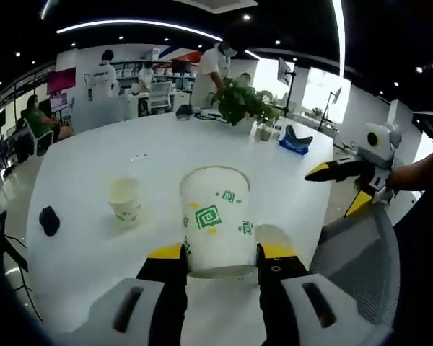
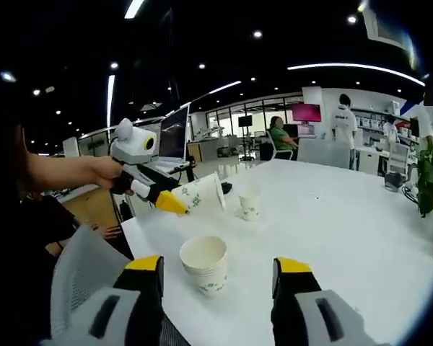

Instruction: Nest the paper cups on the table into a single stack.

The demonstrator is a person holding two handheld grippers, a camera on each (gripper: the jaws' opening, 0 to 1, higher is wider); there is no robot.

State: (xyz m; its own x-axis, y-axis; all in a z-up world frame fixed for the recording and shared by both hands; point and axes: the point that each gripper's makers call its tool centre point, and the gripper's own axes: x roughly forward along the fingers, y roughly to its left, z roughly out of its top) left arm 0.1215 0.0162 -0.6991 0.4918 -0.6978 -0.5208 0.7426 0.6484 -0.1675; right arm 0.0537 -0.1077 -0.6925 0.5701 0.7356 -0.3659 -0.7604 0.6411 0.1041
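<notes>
Left gripper [image 1: 221,254] has a paper cup [image 1: 216,220] clamped between its jaws, lifted above the white table [image 1: 159,155], while a second cup [image 1: 125,201] stands further left on the tabletop. Right gripper [image 2: 218,270] hangs with jaws spread wide, nothing in them, a stack of cups [image 2: 205,264] standing just beyond and between its tips near the table's edge.

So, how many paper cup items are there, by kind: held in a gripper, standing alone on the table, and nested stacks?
Cup held in the left gripper: 1
Single cup standing on the table: 1
Nested stack on the table: 1 (the cups inside it cannot be counted)
Total: 3
</notes>
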